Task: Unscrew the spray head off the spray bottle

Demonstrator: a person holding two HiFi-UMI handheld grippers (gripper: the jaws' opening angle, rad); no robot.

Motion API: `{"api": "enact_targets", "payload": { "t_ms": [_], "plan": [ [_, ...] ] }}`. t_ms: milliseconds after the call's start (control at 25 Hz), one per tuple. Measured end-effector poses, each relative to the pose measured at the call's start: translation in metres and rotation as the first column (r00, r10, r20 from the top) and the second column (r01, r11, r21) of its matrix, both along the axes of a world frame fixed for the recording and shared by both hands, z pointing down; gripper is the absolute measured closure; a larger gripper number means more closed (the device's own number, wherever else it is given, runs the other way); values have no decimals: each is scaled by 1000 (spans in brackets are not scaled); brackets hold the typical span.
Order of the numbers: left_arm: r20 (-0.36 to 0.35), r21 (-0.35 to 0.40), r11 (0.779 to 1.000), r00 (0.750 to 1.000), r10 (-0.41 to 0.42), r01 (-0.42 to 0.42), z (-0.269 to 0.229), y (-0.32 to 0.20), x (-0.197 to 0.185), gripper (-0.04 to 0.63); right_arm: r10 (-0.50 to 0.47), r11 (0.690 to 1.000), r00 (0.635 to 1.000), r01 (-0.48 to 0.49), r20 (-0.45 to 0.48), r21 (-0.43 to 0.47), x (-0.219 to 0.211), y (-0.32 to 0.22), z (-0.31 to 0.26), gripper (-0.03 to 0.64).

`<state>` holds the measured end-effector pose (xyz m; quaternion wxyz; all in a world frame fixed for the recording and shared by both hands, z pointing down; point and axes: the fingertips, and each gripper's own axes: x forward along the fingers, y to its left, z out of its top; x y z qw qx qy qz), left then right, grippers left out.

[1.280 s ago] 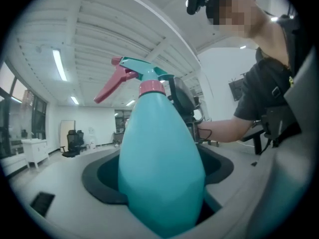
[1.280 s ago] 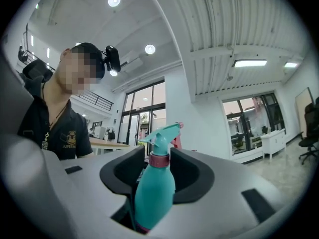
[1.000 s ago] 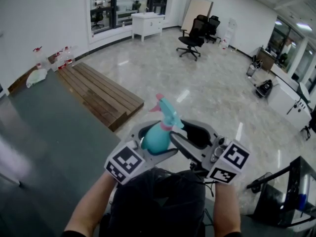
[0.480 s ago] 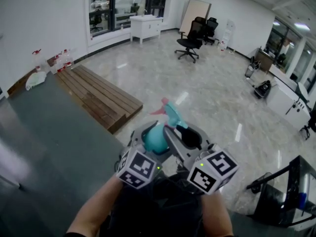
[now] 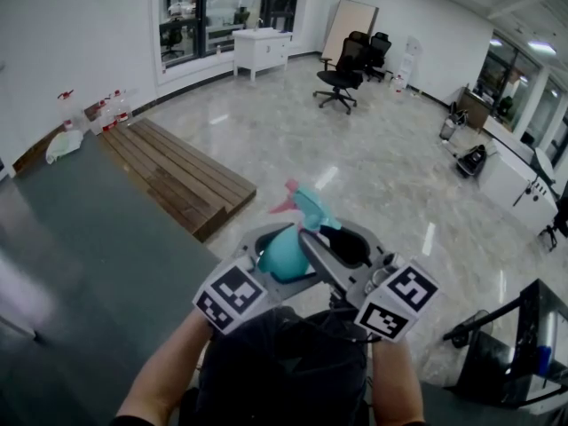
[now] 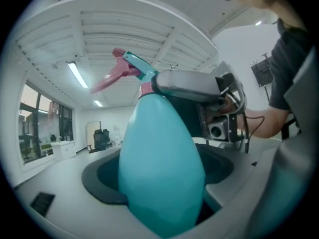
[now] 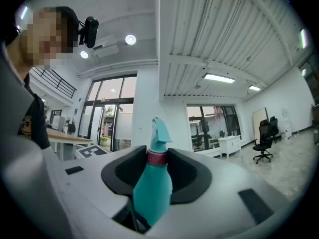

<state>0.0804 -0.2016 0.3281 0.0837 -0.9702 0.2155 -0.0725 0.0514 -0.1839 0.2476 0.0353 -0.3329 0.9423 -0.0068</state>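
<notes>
A teal spray bottle (image 5: 282,251) with a pink trigger and a teal spray head (image 5: 306,207) is held up in front of the person's chest. My left gripper (image 5: 271,242) is shut on the bottle's wide body (image 6: 162,168), which fills the gap between its jaws. My right gripper (image 5: 327,242) comes in from the right at the neck. In the right gripper view its jaws are closing, with the dark pads (image 7: 124,171) right against the pink collar (image 7: 157,157) under the spray head (image 7: 159,133). The left gripper view shows that gripper (image 6: 189,86) lying across the neck.
A dark green tabletop (image 5: 80,238) lies at the left. Behind it a wooden pallet (image 5: 177,171) rests on the shiny floor, with several spray bottles (image 5: 98,105) by the wall. Office chairs (image 5: 342,69) and a white cabinet (image 5: 260,43) stand far back.
Both grippers drew in toward the body and came back out a little. The bottle stays in the left gripper; the right gripper's jaws have narrowed round the neck.
</notes>
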Motion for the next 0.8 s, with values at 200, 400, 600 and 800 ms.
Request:
{"api": "enact_targets", "payload": {
  "t_ms": [200, 400, 600, 800],
  "plan": [
    [-40, -37, 986, 986, 164, -165, -2, 22, 2, 170, -155, 987, 988, 154, 9, 42, -2, 16, -1, 482],
    [-63, -47, 947, 947, 315, -318, -5, 50, 8, 170, -341, 937, 940, 339, 6, 81, 1, 38, -3, 482],
    [-86, -22, 931, 929, 361, -364, -8, 56, 5, 170, -354, 930, 935, 352, 6, 106, -1, 44, -8, 461],
    [-87, -12, 988, 985, 151, -153, -9, 19, -5, 170, -228, 972, 974, 226, 16, 66, 2, 27, -5, 423]
  ]
}}
